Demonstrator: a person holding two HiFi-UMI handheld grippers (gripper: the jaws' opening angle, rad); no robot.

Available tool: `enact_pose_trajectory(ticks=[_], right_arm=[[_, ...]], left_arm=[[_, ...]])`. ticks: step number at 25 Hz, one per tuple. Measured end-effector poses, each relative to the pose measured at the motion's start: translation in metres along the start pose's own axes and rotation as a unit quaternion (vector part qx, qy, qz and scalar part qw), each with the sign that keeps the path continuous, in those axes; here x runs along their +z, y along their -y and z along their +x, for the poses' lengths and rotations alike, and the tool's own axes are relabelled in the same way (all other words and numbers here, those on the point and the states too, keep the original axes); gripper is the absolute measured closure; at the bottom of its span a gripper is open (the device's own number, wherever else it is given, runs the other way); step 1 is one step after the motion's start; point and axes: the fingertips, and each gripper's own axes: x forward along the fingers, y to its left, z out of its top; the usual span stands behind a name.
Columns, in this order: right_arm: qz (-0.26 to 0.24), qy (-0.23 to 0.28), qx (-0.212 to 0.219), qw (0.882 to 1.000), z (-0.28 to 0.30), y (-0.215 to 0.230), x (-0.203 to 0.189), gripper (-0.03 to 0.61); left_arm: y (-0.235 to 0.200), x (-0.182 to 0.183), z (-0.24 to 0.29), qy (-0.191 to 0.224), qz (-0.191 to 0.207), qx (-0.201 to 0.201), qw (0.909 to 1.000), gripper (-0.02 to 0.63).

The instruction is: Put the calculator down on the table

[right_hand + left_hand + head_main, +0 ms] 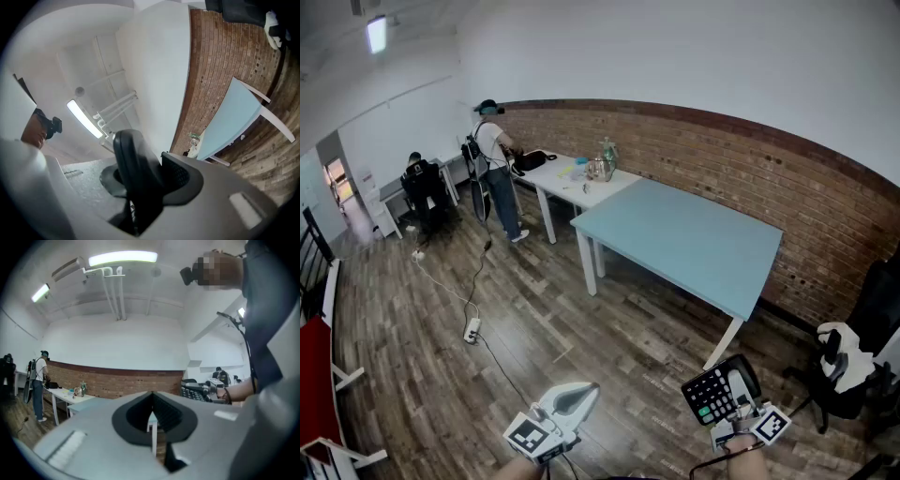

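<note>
A black calculator (711,394) with white and green keys is held up in the air, with my right gripper (736,389) shut on its right edge, low in the head view. In the right gripper view it shows edge-on as a dark slab (133,171) pinched between the jaws. The light blue table (675,234) stands well ahead of both grippers, its top bare. My left gripper (578,394) hangs at the bottom centre with its jaws together and nothing in them. The left gripper view shows the calculator (197,391) off to the right.
A white table (572,183) with a bottle and small items adjoins the blue one along the brick wall. A person (494,159) stands beside it and another sits at a desk (422,183). A cable and power strip (472,328) lie on the wooden floor. An office chair (853,361) stands at the right.
</note>
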Motion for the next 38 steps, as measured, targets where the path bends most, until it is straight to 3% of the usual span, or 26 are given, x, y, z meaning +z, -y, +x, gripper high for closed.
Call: enact_pose_trajectory(ticks=[6, 14, 21, 25, 31, 38], right_arm=[[-0.004, 0.0, -0.007, 1.0, 0.005, 0.012, 0.005, 0.448], [-0.006, -0.01, -0.004, 1.0, 0.004, 0.019, 0.014, 0.449], [-0.02, -0.036, -0.013, 0.999, -0.003, 0.034, 0.018, 0.449], [-0.003, -0.04, 0.002, 0.999, 0.007, 0.032, 0.011, 0.449], [0.013, -0.036, -0.019, 0.999, 0.026, 0.059, 0.004, 0.449], [0.022, -0.029, -0.044, 0.998, 0.061, 0.086, -0.002, 0.448]], left_arm=[[-0.016, -0.024, -0.002, -0.013, 0.005, 0.015, 0.9998, 0.611], [-0.017, -0.022, 0.011, -0.013, 0.008, 0.024, 0.9996, 0.611], [-0.002, -0.041, 0.023, -0.023, -0.022, 0.025, 0.9992, 0.611], [-0.022, -0.06, 0.032, -0.054, -0.033, 0.032, 0.9975, 0.611], [-0.053, -0.066, 0.073, -0.049, -0.054, 0.016, 0.9972, 0.611], [-0.102, -0.065, 0.112, -0.045, -0.048, -0.012, 0.9977, 0.611]])
